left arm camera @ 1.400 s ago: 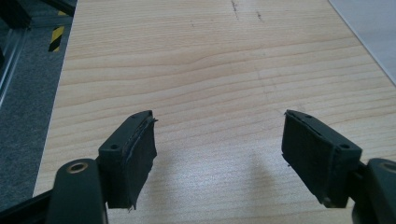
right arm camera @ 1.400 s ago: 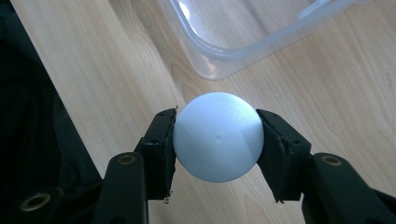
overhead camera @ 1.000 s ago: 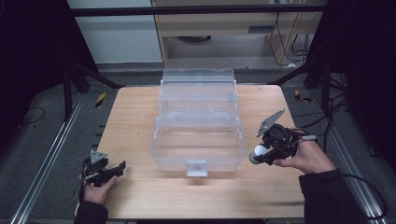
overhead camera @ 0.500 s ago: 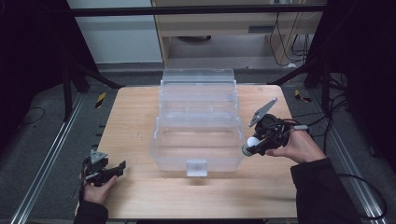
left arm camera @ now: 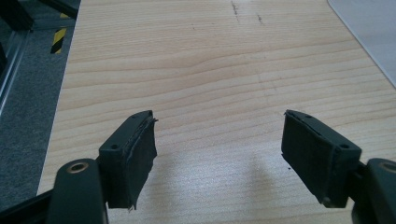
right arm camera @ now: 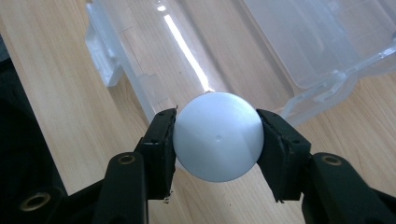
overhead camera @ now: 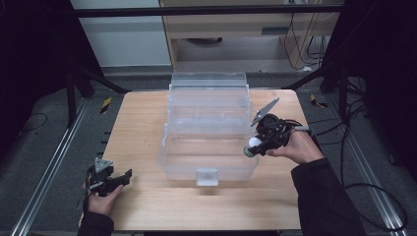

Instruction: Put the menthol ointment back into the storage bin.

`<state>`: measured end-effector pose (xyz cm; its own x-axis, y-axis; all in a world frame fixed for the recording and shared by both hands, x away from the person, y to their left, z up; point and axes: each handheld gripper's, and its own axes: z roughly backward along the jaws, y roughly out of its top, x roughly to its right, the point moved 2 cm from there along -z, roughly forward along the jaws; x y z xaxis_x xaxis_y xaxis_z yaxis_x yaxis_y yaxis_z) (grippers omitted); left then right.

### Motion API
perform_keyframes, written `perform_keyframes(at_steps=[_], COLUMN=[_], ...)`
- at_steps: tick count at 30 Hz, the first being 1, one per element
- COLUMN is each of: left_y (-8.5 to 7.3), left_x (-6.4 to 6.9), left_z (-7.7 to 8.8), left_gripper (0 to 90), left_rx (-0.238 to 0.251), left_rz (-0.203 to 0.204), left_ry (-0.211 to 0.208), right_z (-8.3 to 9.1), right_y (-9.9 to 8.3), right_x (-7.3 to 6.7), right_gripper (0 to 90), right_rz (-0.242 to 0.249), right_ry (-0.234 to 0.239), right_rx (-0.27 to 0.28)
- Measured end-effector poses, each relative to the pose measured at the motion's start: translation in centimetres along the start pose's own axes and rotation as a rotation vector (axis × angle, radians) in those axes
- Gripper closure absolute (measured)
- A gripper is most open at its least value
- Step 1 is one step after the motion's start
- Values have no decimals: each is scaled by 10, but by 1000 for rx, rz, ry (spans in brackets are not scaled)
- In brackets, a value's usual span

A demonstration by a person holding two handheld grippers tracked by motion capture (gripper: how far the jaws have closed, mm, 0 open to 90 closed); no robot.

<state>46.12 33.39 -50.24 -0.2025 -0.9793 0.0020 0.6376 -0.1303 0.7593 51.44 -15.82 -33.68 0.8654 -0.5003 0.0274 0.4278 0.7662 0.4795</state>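
bin [overhead camera: 209,164] open-topped, walls block sideways entry; table [overhead camera: 137,128] bare left | raised lid [overhead camera: 208,83] blocks behind

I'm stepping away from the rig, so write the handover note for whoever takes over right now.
Right gripper: shut on the white ball, held at the right front edge of the clear plastic box, which stands open mid-table.
Left gripper: open, holds nothing, low over the wooden table at its front left corner.
Done: ball picked up and brought to the box.
Left: probably carry the ball over the rim and release it inside.
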Motion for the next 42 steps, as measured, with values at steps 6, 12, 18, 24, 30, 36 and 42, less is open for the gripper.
perform_keyframes(at_steps=[6, 12, 18, 24, 30, 36, 42], left_y=[0, 0, 0, 0, 0, 0, 0], left_x=[0, 0, 0, 0, 0, -1, -1], left_z=[0, 0, 0, 0, 0, 1, 1], left_gripper=[255, 255, 255, 255, 255, 255, 255], left_rx=[0, 1, 0, 2, 1, 2, 2], left_rz=[-1, -1, -1, -1, 0, 0, -1], left_ry=[1, 0, -1, 0, 0, 0, 0], right_z=[-14, -25, -35, -45, -54, -60, -64], right_y=[4, 5, 2, -2, -6, -9, -13], right_x=[1, 1, 1, 0, 1, 1, 2], right_gripper=[505, 505, 505, 505, 505, 504, 504], right_rz=[7, 2, 9, 13, 10, 13, 23], right_ry=[-1, -3, -1, 3, 13, 14, 11], right_rx=[-16, -32, -48, -75, -86, -98, -110])
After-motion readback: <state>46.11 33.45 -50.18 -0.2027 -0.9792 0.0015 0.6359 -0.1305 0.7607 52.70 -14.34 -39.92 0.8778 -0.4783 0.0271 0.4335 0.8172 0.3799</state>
